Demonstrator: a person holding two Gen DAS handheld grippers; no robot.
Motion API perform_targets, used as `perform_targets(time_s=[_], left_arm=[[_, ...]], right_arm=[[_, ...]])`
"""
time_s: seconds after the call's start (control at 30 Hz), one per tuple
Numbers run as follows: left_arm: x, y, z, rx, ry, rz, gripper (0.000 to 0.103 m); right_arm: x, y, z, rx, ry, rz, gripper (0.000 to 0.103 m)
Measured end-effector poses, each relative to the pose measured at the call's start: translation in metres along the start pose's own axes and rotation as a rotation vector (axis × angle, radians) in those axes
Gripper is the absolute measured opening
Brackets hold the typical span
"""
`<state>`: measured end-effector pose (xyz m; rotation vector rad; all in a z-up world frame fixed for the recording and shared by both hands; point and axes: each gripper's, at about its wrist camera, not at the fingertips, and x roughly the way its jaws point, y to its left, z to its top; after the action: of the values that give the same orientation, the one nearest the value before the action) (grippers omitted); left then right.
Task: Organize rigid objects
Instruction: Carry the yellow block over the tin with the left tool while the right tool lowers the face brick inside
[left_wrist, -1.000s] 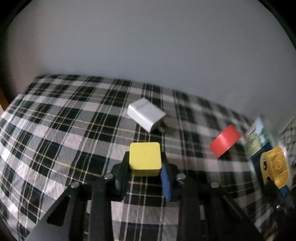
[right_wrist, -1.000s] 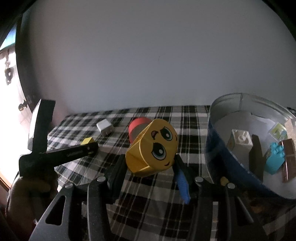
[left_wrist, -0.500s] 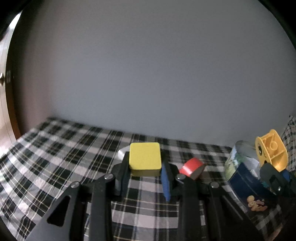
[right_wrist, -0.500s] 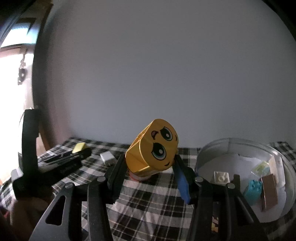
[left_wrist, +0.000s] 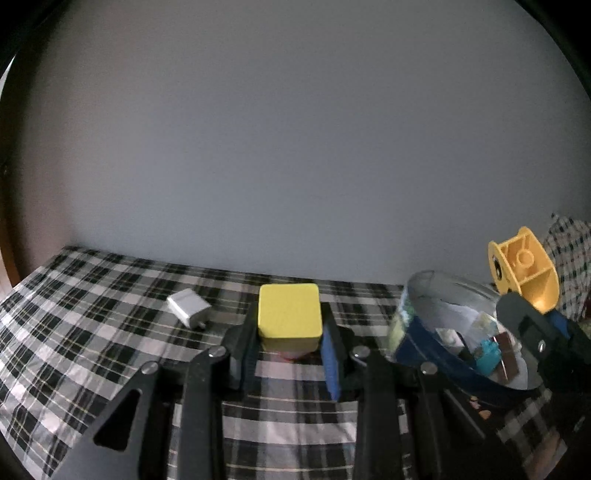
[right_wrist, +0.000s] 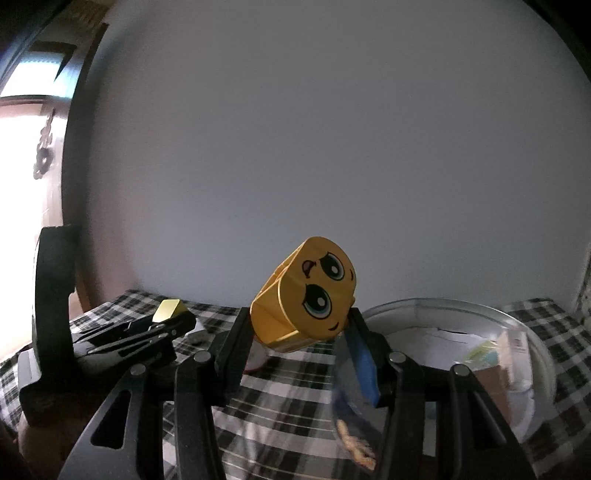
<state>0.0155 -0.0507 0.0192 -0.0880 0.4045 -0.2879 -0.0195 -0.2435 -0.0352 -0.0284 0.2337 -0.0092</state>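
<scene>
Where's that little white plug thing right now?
In the left wrist view, the white charger lies on the checked cloth, left of the yellow block held in the left gripper.

The checked cloth (left_wrist: 92, 314) looks woven and matt, lying in soft creases. The yellow block (left_wrist: 289, 311) has a smooth, matt face with rounded edges. The face toy (right_wrist: 306, 299) is smooth plastic with a slight sheen and printed eyes. The round tin (left_wrist: 428, 306) shows dull, brushed metal inside and glossy printed blue outside. The white charger (left_wrist: 187, 305) is smooth, glossy plastic.
</scene>
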Motion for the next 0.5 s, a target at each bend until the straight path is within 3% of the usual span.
perform_targets(time_s=[0.23,0.5], left_arm=[[0.004,-0.03,-0.002,0.027,0.007,-0.018,0.029],[0.008,-0.053,-0.003,0.044,0.01,-0.047,0.029]], right_arm=[[-0.008,-0.032,0.005,0.04,-0.018,-0.062,0.053],[-0.027,-0.043,0.006,0.027,-0.047,-0.133,0.053]])
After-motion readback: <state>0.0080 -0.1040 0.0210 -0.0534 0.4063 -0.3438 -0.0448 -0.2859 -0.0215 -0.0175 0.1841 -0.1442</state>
